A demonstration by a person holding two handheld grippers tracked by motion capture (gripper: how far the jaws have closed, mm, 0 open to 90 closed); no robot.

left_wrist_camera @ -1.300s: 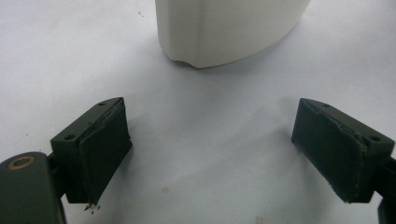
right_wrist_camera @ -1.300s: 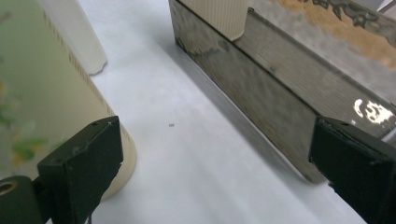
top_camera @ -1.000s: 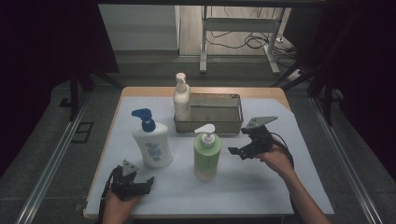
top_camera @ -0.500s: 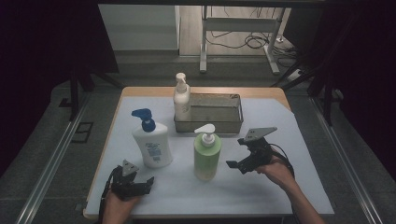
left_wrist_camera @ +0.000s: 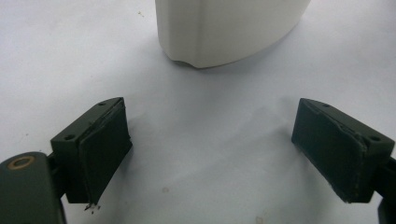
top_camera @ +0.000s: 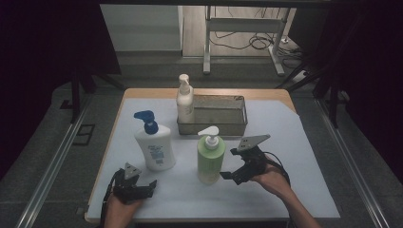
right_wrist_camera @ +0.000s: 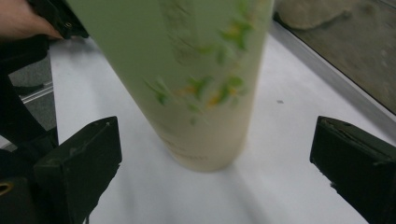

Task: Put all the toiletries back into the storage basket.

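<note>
The green pump bottle stands upright on the white table cover, just in front of the metal tray. The right gripper sits just beside its base on the right, jaws spread wide and holding nothing. In the right gripper view the bottle rises between and beyond the two black jaws, apart from both.

The left gripper rests low at the near left edge, jaws likewise released and empty. The white bottle with the blue pump stands near, ahead of it; in the left gripper view its base lies beyond the open jaws, untouched. A third white pump bottle stands at the tray's left end.
</note>
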